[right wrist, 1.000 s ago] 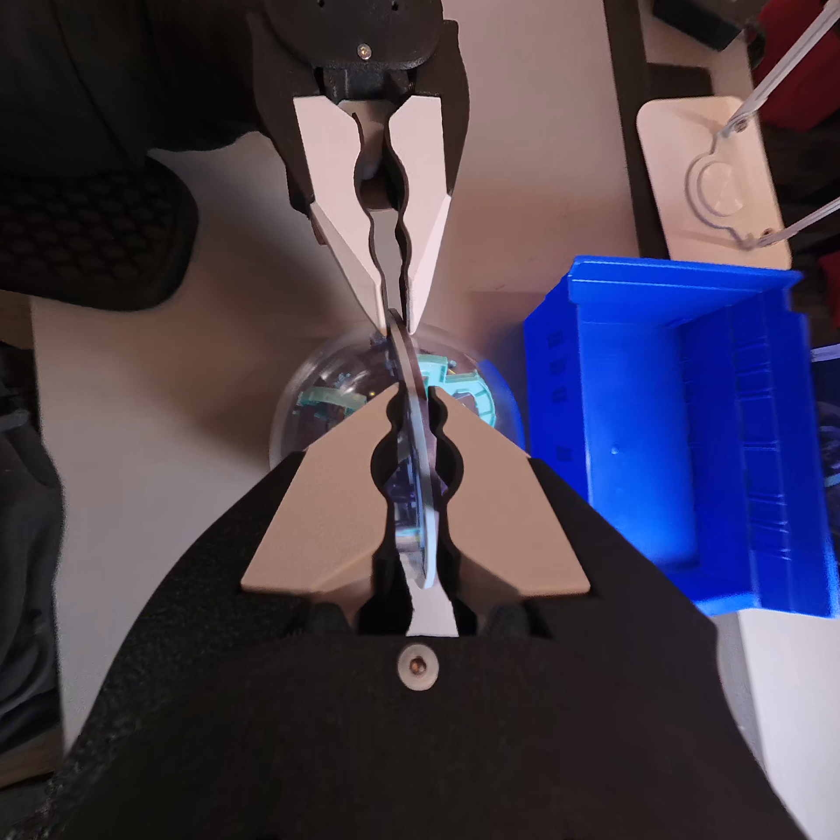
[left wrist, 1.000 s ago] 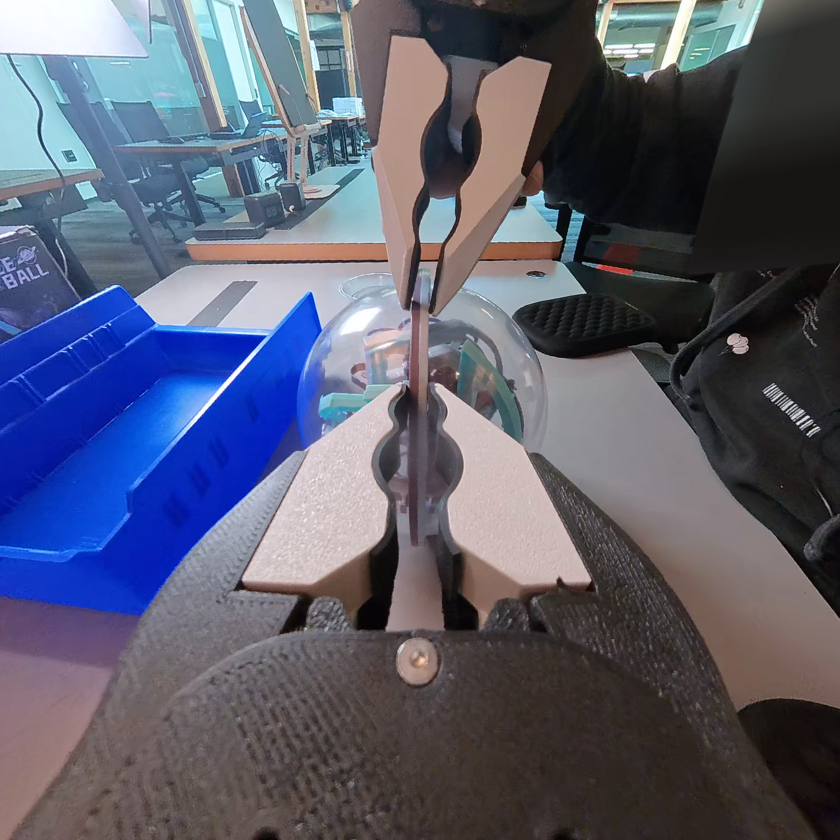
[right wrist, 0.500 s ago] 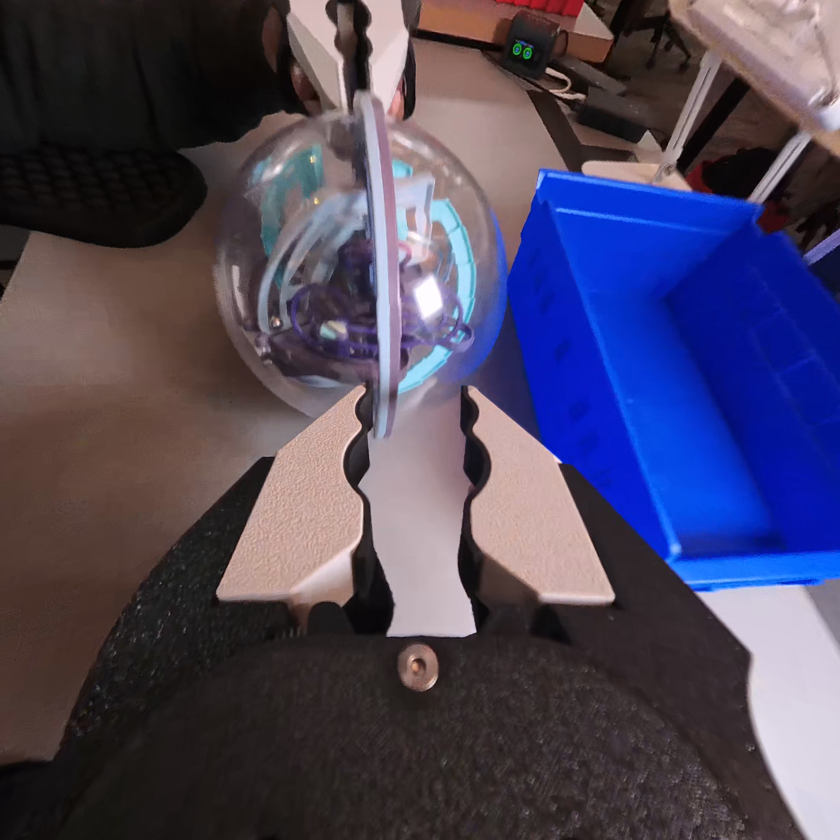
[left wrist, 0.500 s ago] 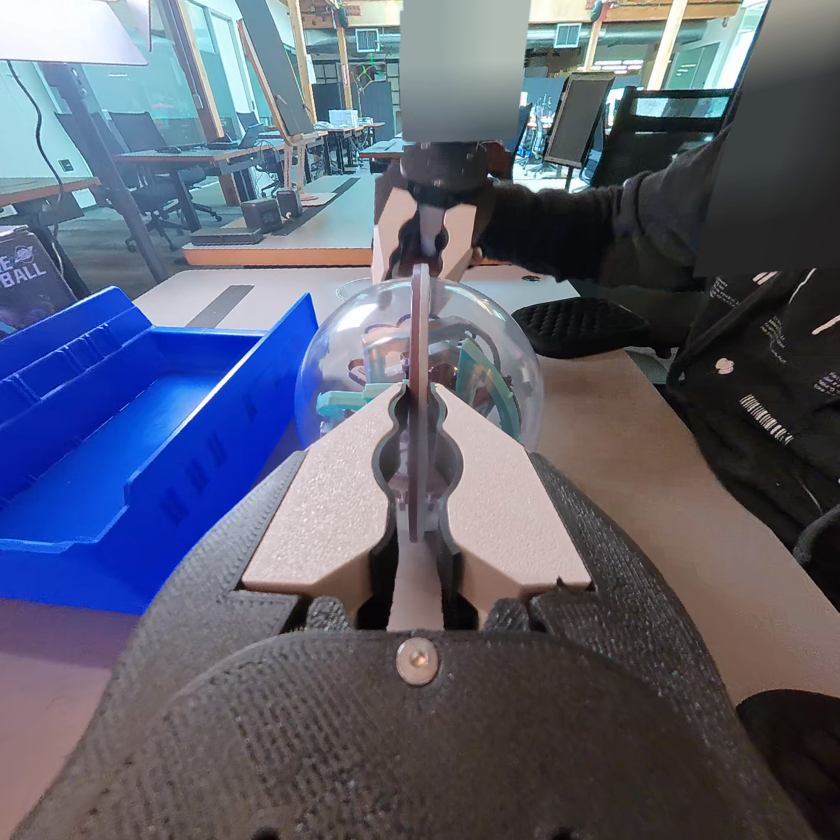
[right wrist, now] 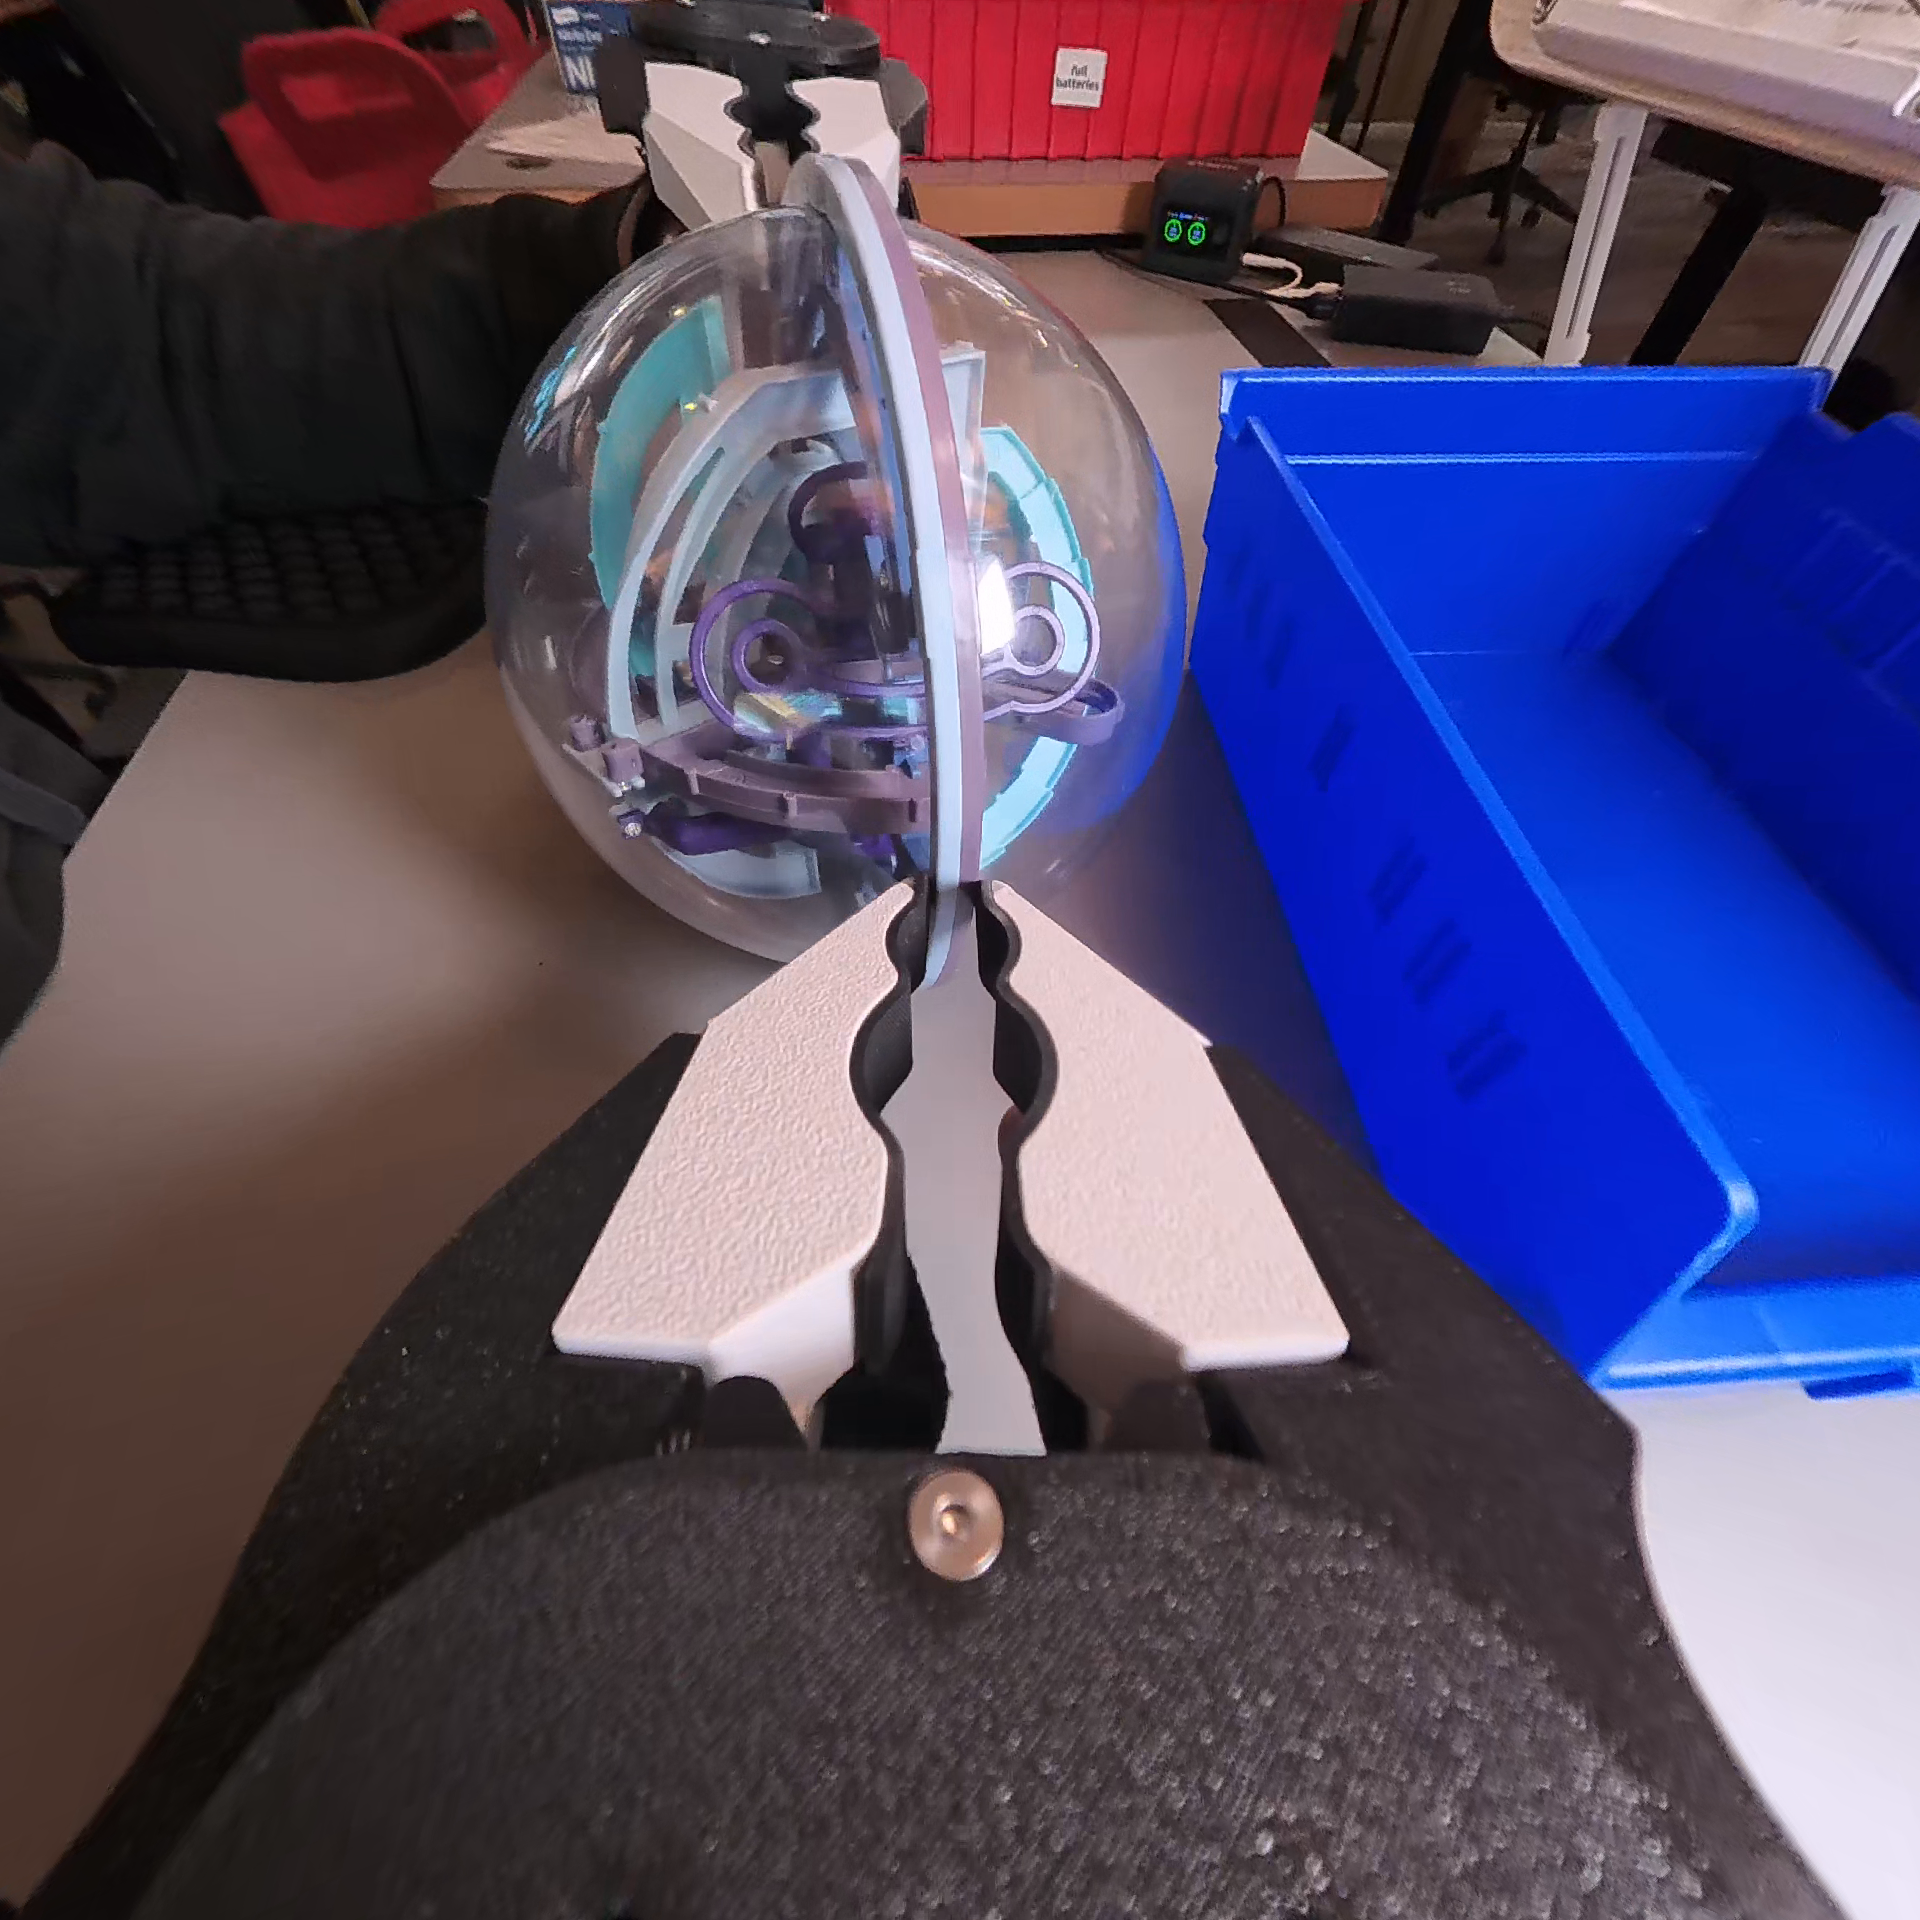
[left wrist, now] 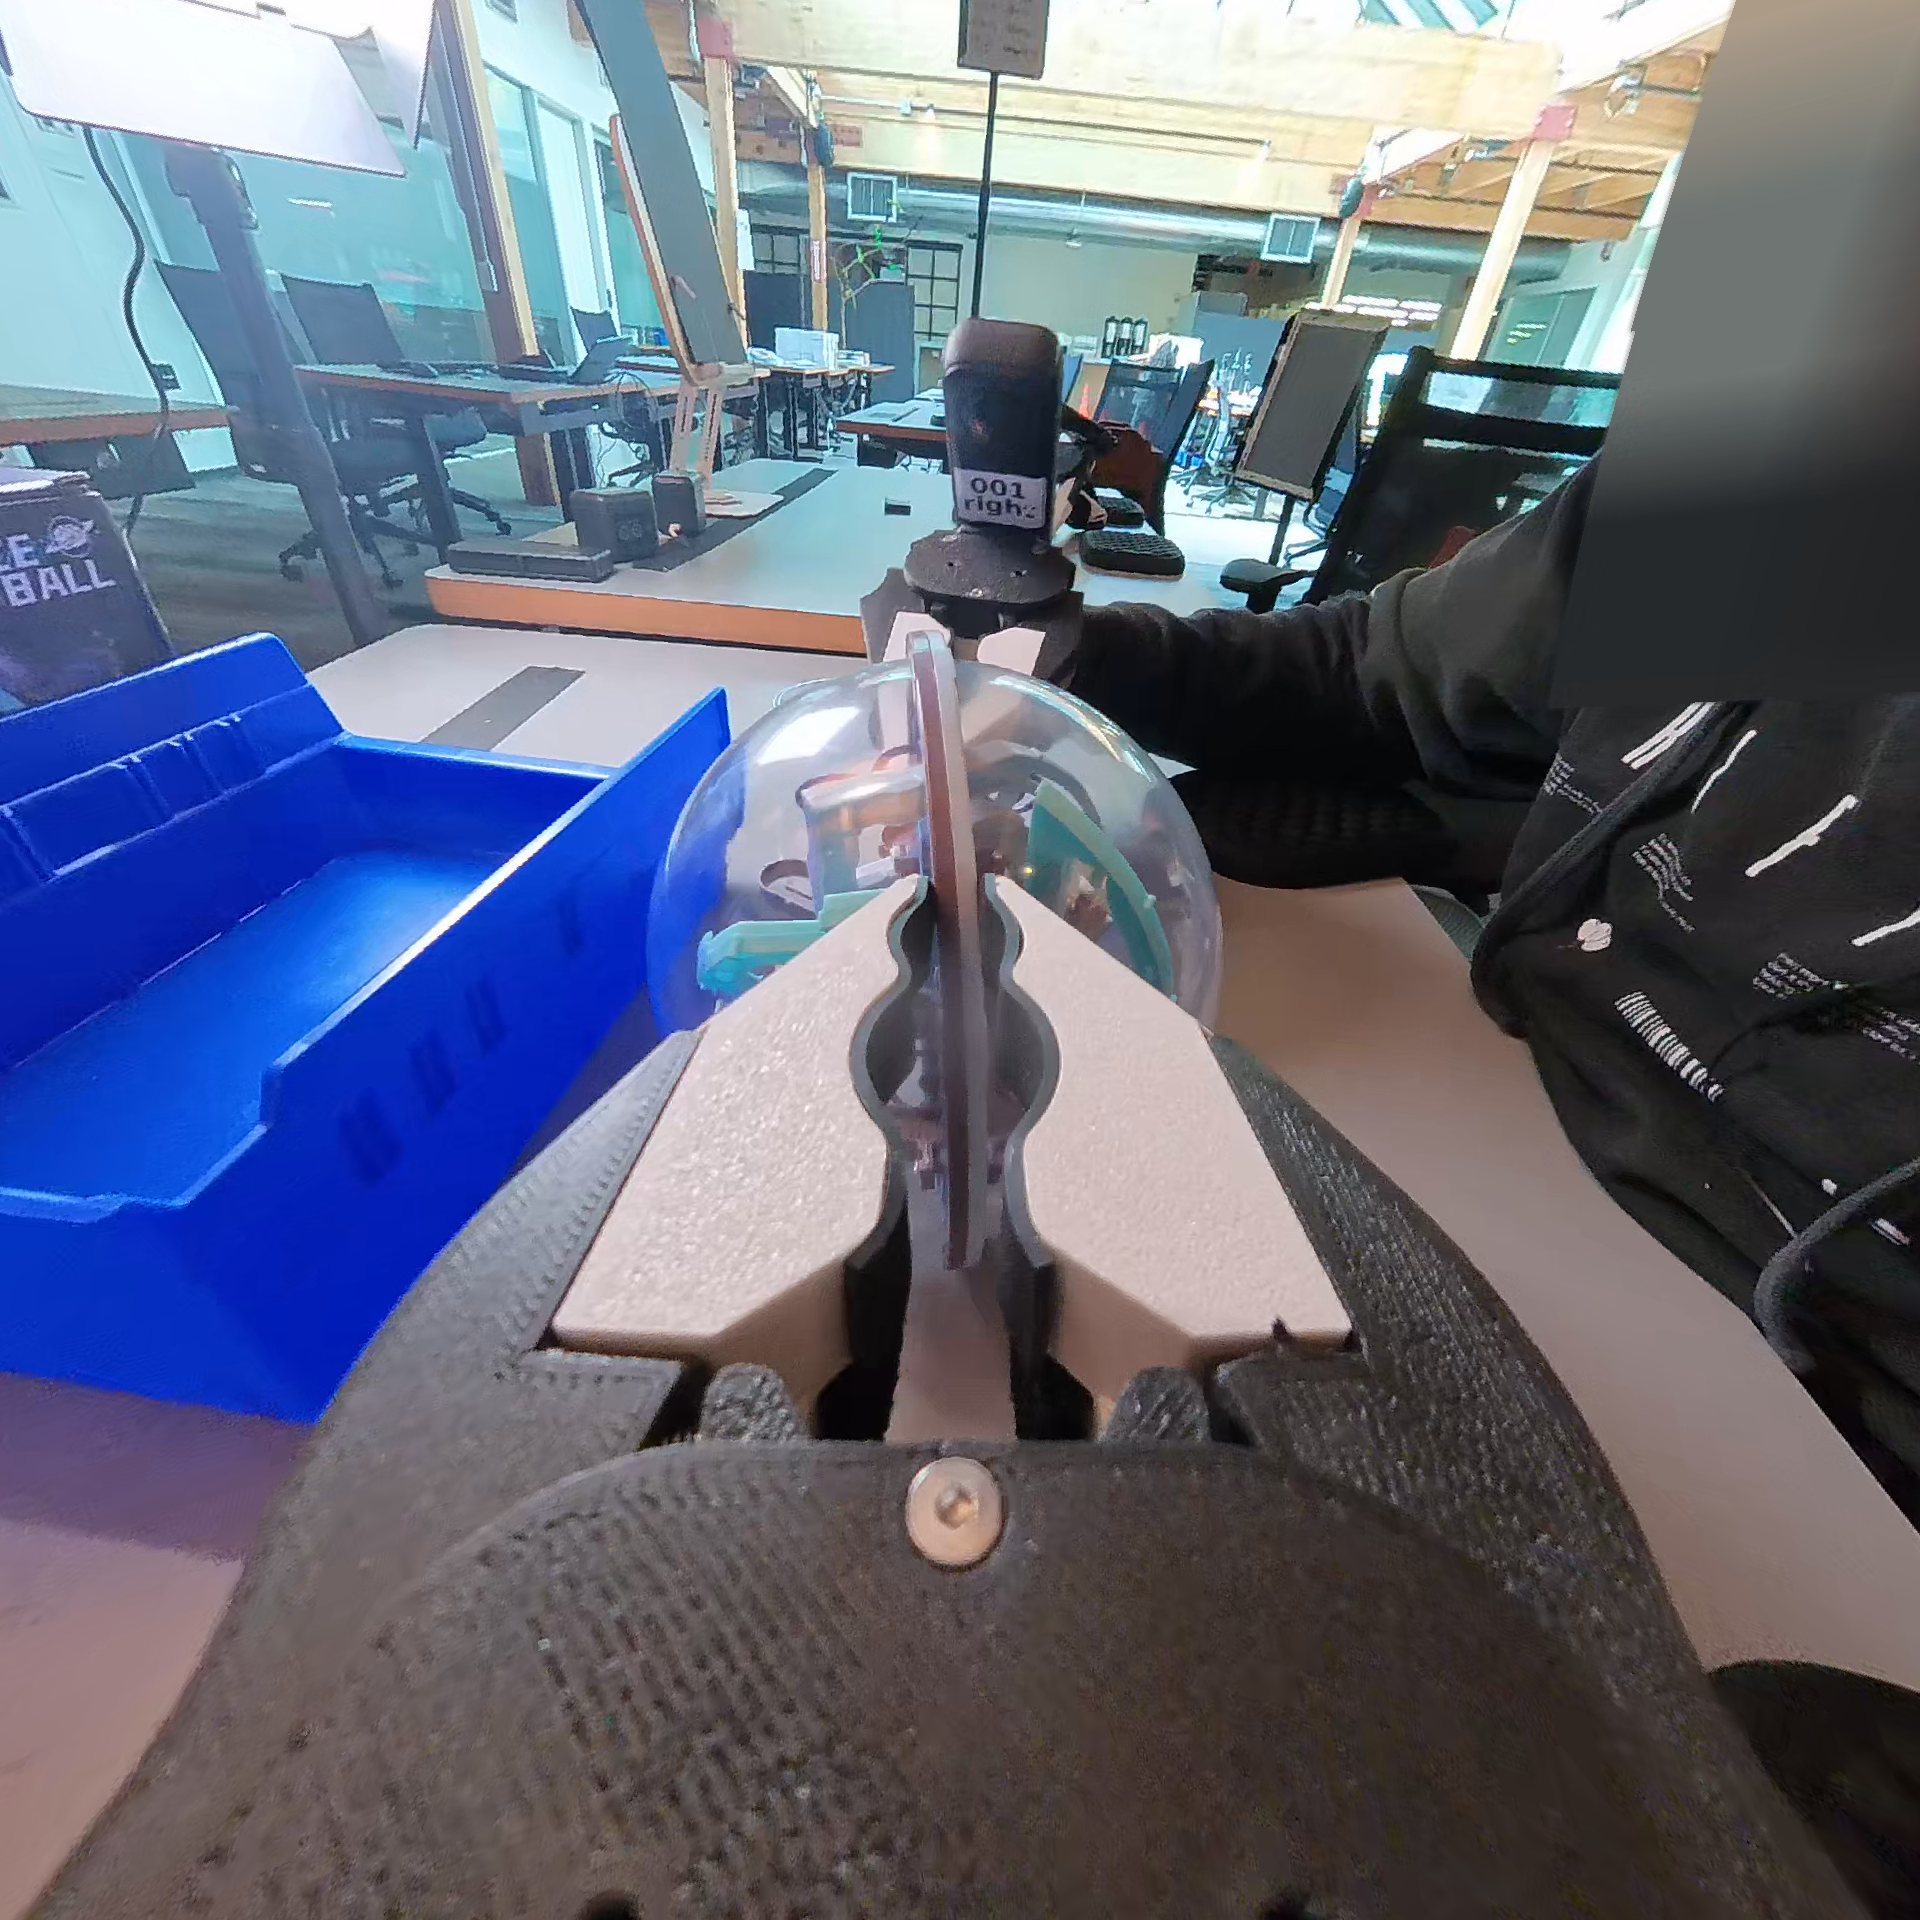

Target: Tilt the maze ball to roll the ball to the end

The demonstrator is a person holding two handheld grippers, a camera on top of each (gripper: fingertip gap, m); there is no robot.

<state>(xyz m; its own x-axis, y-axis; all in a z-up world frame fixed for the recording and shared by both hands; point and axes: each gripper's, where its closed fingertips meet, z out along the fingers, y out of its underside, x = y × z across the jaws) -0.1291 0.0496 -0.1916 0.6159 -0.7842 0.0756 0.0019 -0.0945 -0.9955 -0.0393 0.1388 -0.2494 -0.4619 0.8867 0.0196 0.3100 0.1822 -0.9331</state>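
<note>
Maze ball (right wrist: 790,582): a clear sphere with teal, pale grey and purple tracks inside; it was on the pale table (right wrist: 312,935), just beside the blue bin (right wrist: 1558,831).
Rim (right wrist: 914,499): a flat grey-purple ring ran round the sphere's middle and stood on edge, nearly upright, leaning a little in both views.
Axis: the ring's plane ran along the line between the two grippers, so one clear half faced the bin and the other faced the person's side.
Small ball inside: could not be picked out among the tracks.
Left gripper (left wrist: 951,1039): fingers pressed together on the near edge of the ring, which sat deep in the wavy slot between them.
Right gripper (right wrist: 943,914): fingertips pinched the opposite edge of the ring, only at the very tips; the slot behind them showed bare table.
Right gripper from the left wrist view (left wrist: 971,649): seen beyond the sphere, at the far upper part of the ring, below a black handle bearing a white label.
Bin: open, with low ribbed walls; its long side wall stood close to the sphere and blocked any roll that way.
Person's sleeve (left wrist: 1299,686): dark, reaching in behind the sphere to the right gripper.
Black mesh pad (right wrist: 270,592): lay on the table on the side away from the bin, under the other dark sleeve.
Surroundings: office desks and chairs behind in one view, a red crate (right wrist: 1081,73) behind in the other.
</note>
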